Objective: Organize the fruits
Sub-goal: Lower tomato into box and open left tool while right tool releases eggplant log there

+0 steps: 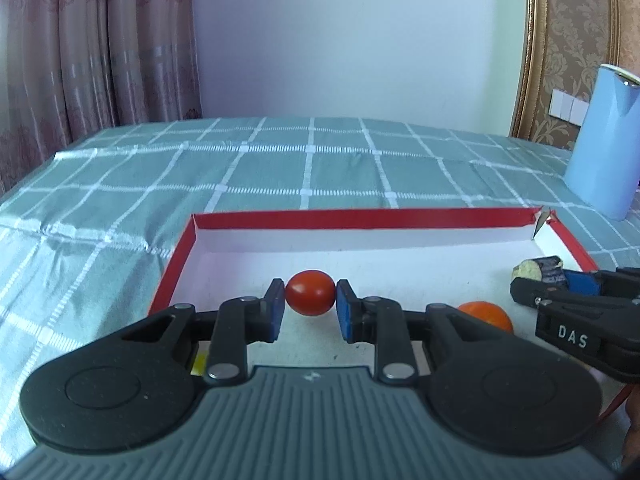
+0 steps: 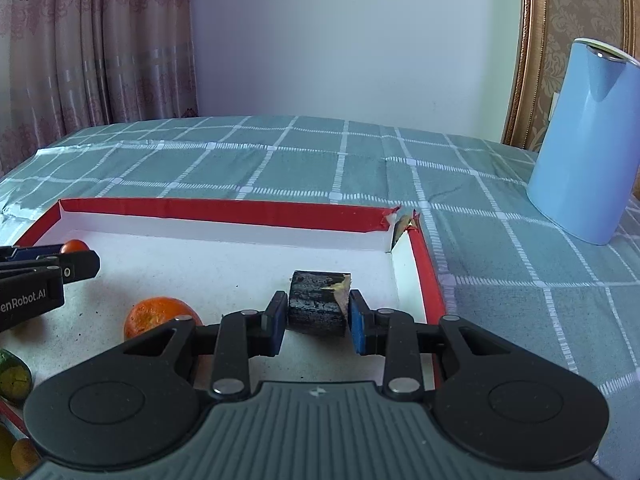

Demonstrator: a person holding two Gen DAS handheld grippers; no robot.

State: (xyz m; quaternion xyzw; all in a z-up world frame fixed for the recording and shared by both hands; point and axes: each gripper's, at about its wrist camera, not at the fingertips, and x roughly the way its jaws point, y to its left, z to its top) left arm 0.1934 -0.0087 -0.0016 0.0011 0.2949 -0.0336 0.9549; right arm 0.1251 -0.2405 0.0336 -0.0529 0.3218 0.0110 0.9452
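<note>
My left gripper [image 1: 310, 305] is shut on a small red tomato [image 1: 310, 298], held just above the white floor of a red-rimmed box [image 1: 360, 217]. My right gripper [image 2: 317, 314] is shut on a dark, blackened chunk with a pale cut end [image 2: 318, 302] over the box's right part [image 2: 428, 276]. The chunk and right gripper also show in the left wrist view [image 1: 538, 270]. An orange mandarin [image 2: 160, 314] lies on the box floor between the grippers, also in the left wrist view [image 1: 486, 314]. The tomato shows in the right wrist view [image 2: 74, 246].
A tall light-blue cylinder [image 2: 586, 144] stands on the green checked cloth [image 2: 280, 160] right of the box. A green cut fruit [image 2: 14, 374] and yellowish fruits [image 2: 22, 454] lie at the right wrist view's lower left. The box's far right corner [image 2: 402, 220] is torn.
</note>
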